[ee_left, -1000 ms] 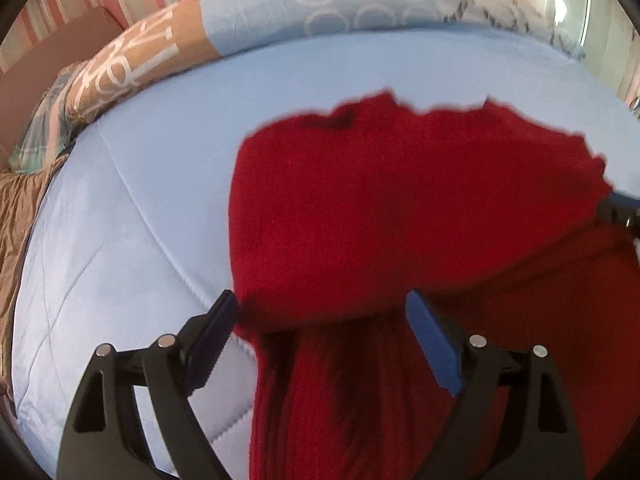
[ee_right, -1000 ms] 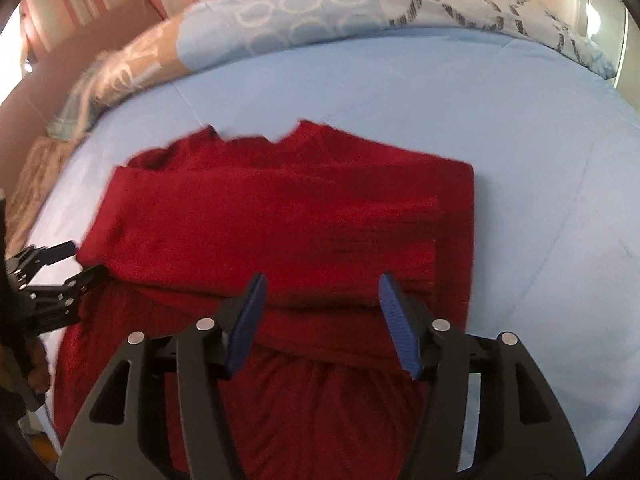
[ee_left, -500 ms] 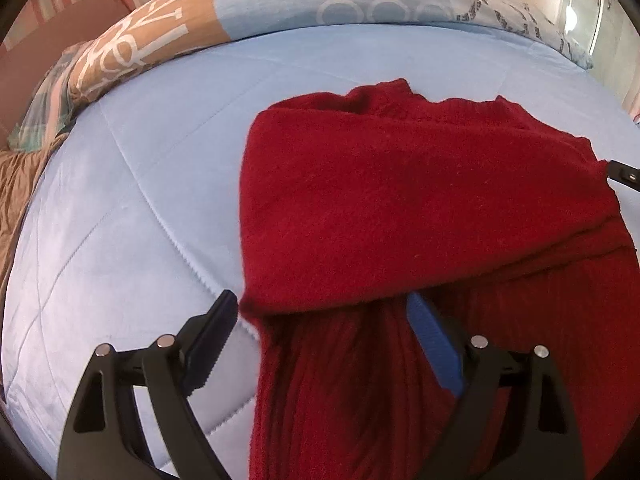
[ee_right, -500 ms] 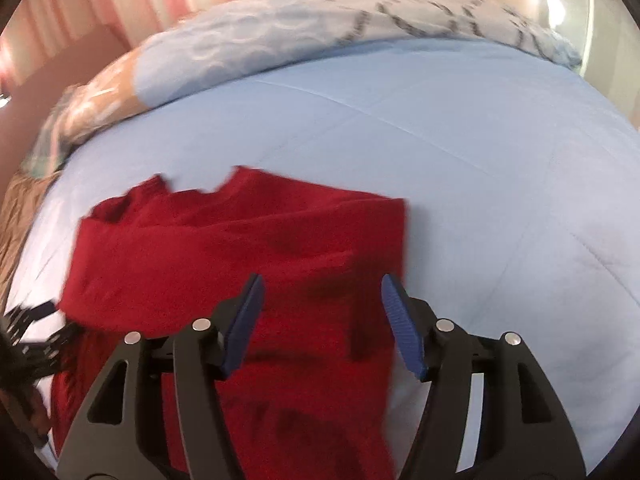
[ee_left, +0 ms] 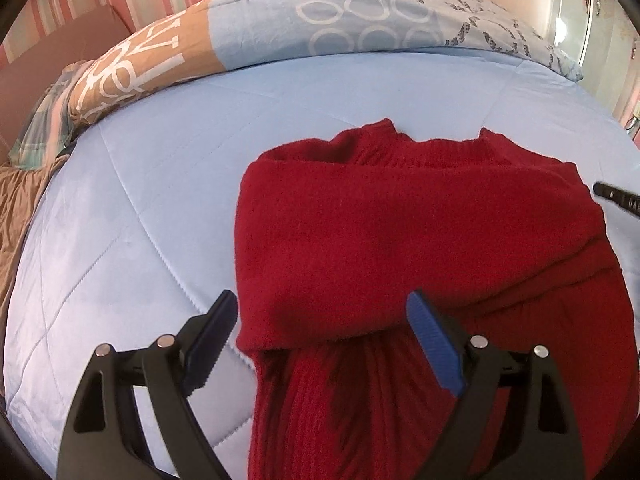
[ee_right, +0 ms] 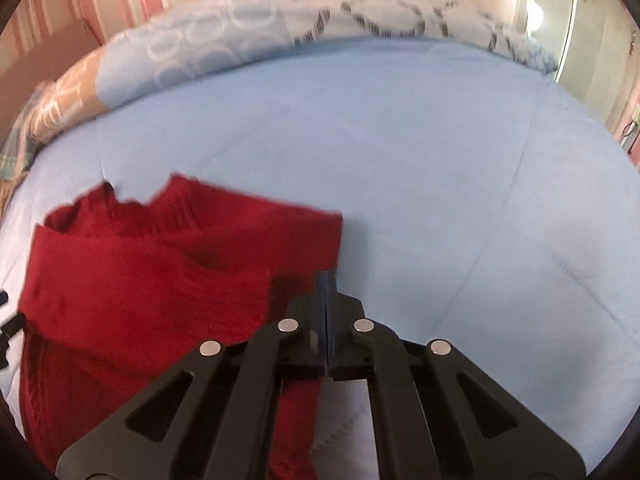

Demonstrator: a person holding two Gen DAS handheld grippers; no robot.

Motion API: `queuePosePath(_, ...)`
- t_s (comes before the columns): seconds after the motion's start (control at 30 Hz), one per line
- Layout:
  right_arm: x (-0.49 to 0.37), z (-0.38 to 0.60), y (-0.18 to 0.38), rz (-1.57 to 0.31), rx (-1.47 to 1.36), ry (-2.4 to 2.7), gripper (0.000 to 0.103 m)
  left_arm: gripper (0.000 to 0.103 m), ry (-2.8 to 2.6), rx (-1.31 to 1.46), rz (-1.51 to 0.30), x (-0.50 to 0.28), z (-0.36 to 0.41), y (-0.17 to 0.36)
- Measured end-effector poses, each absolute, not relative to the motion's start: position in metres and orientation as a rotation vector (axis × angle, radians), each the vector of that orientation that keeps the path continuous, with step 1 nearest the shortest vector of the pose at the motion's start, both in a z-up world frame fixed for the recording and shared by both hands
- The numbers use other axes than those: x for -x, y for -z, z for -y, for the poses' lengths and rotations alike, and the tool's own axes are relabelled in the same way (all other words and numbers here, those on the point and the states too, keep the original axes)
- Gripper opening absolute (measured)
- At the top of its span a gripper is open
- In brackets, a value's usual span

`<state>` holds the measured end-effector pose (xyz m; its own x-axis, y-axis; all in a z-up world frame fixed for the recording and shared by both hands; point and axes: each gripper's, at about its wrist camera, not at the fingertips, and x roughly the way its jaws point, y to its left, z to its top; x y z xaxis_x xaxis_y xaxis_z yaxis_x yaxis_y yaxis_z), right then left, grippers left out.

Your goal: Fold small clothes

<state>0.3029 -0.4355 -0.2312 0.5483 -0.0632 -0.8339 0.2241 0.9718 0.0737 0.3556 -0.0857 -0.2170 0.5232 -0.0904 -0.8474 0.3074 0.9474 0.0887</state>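
The red sweater [ee_left: 420,248] looked soft and floppy (best pinched at a folded edge), my left claw [ee_left: 322,330] wide, right claw [ee_right: 325,280] closed empty.

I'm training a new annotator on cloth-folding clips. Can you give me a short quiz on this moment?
1. True or false: the left gripper has its jaws pressed together.
2. What does the red sweater lie on? A) a wooden table B) a light blue bedspread C) a tiled floor
3. Short answer: which gripper has its jaws shut?

Key
1. False: its jaws stand wide apart, above the near left part of the sweater.
2. B
3. The right gripper, by the sweater's right edge.
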Motion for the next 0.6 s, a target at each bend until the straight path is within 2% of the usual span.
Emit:
queuePosePath(0.17,-0.289,0.399,0.213,-0.969,-0.155,0.06,0.004,0.087,0.234,-0.219,-0.995,-0.359,0.083,0.215)
queuePosePath(0.37,-0.29,0.379,0.249,-1.069,-0.137,0.04,0.003,0.087,0.231,-0.253,-1.02,-0.349,0.083,0.222)
queuePosePath(0.53,-0.293,0.386,0.246,-1.063,-0.19,0.031,0.004,0.087,0.209,-0.273,-1.056,-0.34,0.075,0.237)
queuePosePath(0.57,-0.289,0.384,0.241,-1.048,-0.186,0.024,0.018,0.087,0.203,-0.271,-1.064,-0.339,0.073,0.239)
queuePosePath(0.6,-0.285,0.382,0.236,-1.033,-0.18,0.02,0.043,0.087,0.194,-0.265,-1.072,-0.336,0.07,0.24)
